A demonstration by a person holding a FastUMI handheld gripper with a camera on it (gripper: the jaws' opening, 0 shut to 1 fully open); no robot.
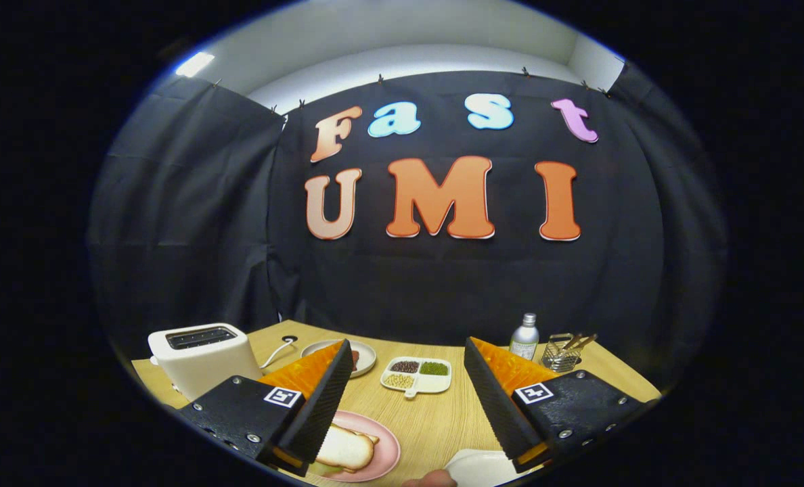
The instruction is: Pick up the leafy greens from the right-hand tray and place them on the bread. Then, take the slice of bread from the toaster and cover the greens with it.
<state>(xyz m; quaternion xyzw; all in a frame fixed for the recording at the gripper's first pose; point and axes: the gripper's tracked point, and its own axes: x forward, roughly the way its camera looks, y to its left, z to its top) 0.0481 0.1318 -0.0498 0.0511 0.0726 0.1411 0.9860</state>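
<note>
Gripper (pixel 402 389) spread wide, gripping nothing, we see. Below its left finger lies bread (pixel 345 447) over greens (pixel 324 467) on a pink plate (pixel 383 438); toaster (pixel 203 358) stands farther left, white tray (pixel 475 467) beneath the right finger.

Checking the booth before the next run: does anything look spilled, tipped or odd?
Nothing stands out. The toaster stands upright, the divided dish holds its beans in separate sections, the bread lies on the pink plate, and the bottle is upright. The gripper is open and holds nothing.
</note>
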